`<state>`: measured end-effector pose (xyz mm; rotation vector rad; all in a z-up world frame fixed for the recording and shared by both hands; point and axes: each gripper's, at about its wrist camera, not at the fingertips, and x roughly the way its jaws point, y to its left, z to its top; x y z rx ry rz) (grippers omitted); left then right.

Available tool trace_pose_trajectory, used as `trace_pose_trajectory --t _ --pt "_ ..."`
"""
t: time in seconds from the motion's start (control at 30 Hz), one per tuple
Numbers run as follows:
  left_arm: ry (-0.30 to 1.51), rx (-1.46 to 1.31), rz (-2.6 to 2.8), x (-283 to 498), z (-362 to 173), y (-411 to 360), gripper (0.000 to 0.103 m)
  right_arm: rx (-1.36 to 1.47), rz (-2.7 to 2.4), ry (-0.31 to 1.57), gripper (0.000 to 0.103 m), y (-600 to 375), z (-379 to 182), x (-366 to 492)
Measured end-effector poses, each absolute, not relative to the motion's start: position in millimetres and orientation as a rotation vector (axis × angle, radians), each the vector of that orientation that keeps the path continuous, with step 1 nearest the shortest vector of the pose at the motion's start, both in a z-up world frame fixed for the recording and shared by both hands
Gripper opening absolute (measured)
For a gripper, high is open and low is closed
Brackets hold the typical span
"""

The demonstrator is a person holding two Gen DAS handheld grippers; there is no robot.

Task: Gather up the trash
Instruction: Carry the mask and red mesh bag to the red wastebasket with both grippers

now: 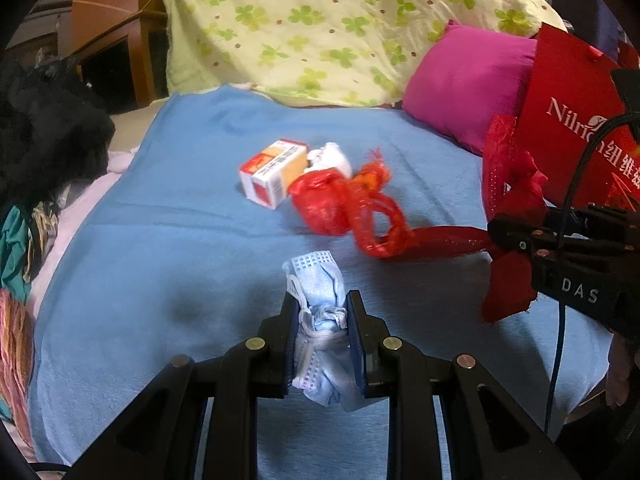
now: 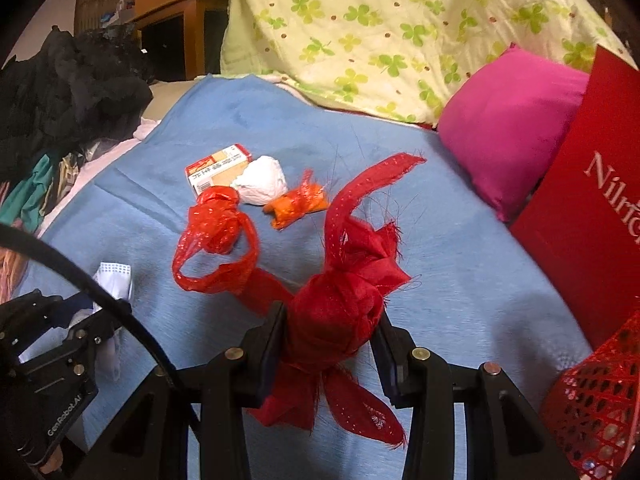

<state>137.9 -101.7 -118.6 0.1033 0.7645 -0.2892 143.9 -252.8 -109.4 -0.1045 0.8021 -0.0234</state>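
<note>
Fabric is clamped in both tools over a bed spread with a blue sheet [image 1: 140, 240]: a crumpled pale blue face mask [image 1: 320, 320] is pinched between the pads of the left hand-held gripper [image 1: 323, 308], which is closed on it, its ends sticking out above and below the fingers. A bundled red ribbon [image 2: 332, 320] is gripped in the same manner by the right hand-held gripper [image 2: 330, 320], with frayed tails seen hanging below the jaws and one long strip curling upward. From the left wrist view the right tool is seen at the right edge, the ribbon trailing from it toward the middle of the bed. Farther along the sheet a small cluster of trash is found: a red plastic bag [image 2: 216, 220] with its looped handles, knotted at the top; just behind it a white and orange carton [image 1: 274, 174] lying on its side; a wad of white tissue [image 2: 262, 180] touching the carton; and an orange wrapper [image 2: 296, 204] beside the tissue. A magenta pillow [image 1: 468, 84] is seen at the far right, with a red paper bag [image 1: 568, 108] with white lettering standing nearer beside it. A clover-print quilt [image 1: 320, 20] is piled at the head of the bed, and dark clothing [image 1: 44, 128] is heaped at the left
</note>
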Motion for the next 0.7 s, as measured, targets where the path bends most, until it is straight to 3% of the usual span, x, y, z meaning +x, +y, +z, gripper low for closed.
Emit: trace_pose_trajectory --t 0.7 --pt "0.692 0.192 -0.296 111 -71 -149 0.025 -0.061 -0.099 0.692 0.044 -299 -75 98"
